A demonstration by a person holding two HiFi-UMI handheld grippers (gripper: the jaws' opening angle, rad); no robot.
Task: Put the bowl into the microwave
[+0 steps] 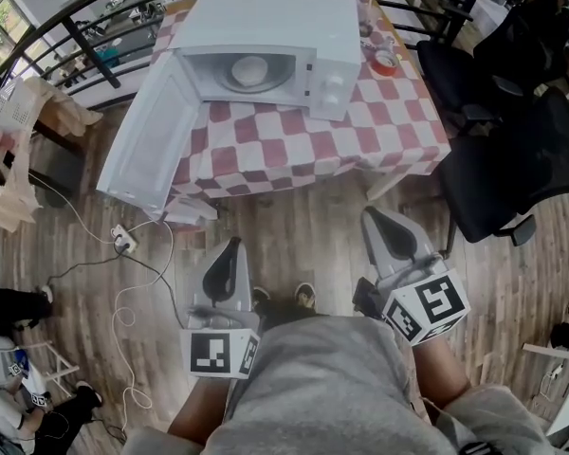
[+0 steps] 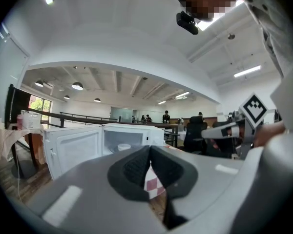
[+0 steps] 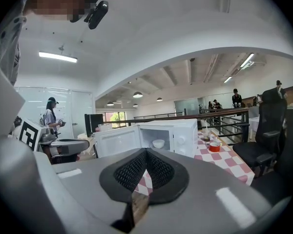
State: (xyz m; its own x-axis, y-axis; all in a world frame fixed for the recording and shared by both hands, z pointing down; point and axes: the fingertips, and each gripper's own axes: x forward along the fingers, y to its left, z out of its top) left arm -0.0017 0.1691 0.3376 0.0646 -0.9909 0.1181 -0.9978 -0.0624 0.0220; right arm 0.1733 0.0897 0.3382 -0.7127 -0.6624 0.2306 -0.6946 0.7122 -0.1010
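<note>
While both the left gripper (image 1: pixel 231 246) and the right gripper (image 1: pixel 377 218) are hanging closed and empty, one round white bowl (image 1: pixel 251 70) is sitting inside one open-doored microwave (image 1: pixel 275 22).

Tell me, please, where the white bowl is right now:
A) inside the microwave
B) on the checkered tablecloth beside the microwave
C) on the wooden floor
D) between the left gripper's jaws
A: the head view shows the bowl sitting in the cavity of the microwave, whose door stands open.
</note>
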